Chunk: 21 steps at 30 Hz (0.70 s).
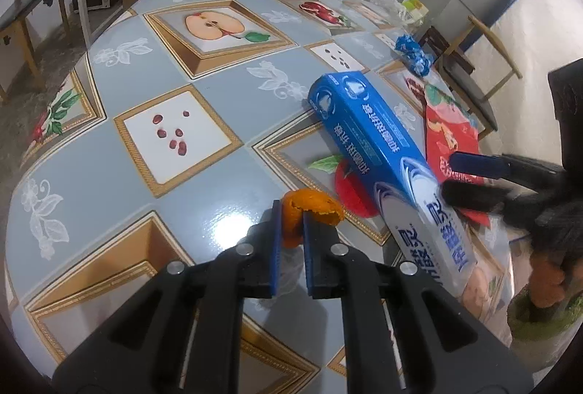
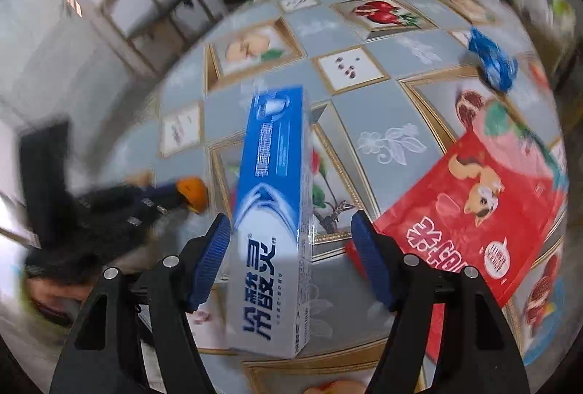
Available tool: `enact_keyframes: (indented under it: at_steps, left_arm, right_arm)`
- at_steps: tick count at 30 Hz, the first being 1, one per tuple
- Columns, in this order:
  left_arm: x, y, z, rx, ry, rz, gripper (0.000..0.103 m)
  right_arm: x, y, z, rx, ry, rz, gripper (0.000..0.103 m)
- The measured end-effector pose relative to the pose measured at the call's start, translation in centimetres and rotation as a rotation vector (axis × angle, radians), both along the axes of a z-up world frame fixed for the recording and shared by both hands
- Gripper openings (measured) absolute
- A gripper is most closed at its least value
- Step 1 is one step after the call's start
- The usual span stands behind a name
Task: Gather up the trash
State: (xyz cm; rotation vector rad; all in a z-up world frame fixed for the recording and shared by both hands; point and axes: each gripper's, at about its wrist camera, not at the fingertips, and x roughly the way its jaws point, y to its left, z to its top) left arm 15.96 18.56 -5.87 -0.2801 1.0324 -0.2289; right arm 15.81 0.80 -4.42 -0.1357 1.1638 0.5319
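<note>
My left gripper is shut on a piece of orange peel, held just above the fruit-patterned tablecloth. To its right a long blue and white toothpaste box lies on the table. In the right wrist view this box sits between the wide-apart fingers of my right gripper, which is open. The left pad is close against the box and the right pad stands clear of it. The left wrist view shows the right gripper at the box's near end. The left gripper and the peel appear blurred at the left.
A red snack bag lies flat to the right of the box, also seen as the red bag. A crumpled blue wrapper sits farther back right. A round greenish container stands below the table's right edge. Chairs and benches surround the table.
</note>
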Motion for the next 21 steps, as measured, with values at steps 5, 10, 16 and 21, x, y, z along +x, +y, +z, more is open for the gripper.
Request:
enact_keyframes:
  at_steps: [5,10,16,21]
  left_arm:
    - [-0.4,-0.1,0.4,0.005,-0.002,-0.029,0.043]
    - [-1.1,-0.2,0.8,0.027,-0.015,-0.059,0.052]
    - [-1.1,-1.2,1.2,0.106,-0.057,-0.097,0.052]
    - [-0.6,-3.2,0.7,0.236,-0.062,-0.141,0.052]
  right_arm:
    - [-1.7,1.7,-0.4,-0.110,-0.073,0.049,0.067]
    - [-1.9,1.5,-1.3,-0.072,-0.016,0.018,0.047]
    - [-2.5,0.0,-1.5,-0.030,0.014,-0.052,0.046]
    - [-4.2,-1.3,-1.5,-0.015,0.038,-0.083,0.046]
